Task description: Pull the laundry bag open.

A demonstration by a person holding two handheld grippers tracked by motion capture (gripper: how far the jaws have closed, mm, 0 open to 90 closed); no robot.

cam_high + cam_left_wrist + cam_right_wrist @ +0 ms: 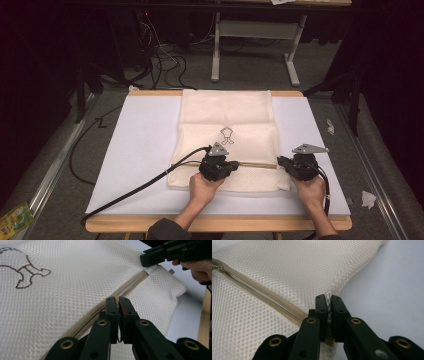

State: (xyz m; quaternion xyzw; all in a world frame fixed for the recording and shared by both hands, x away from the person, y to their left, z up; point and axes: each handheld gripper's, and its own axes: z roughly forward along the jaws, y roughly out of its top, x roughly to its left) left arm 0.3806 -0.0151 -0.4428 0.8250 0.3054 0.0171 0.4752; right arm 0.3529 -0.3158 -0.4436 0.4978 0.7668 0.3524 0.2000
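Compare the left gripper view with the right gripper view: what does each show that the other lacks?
Left gripper view alone: a brown embroidered outline figure on the mesh, the right gripper clamped at the bag's zipper end with a hand behind it, and the table's wooden edge.

Right gripper view alone: the right gripper's own jaws closed on the bag's edge, and the zipper opened, with a pale gap between its tapes.

Both: the cream mesh laundry bag, its beige zipper and the white table cover.
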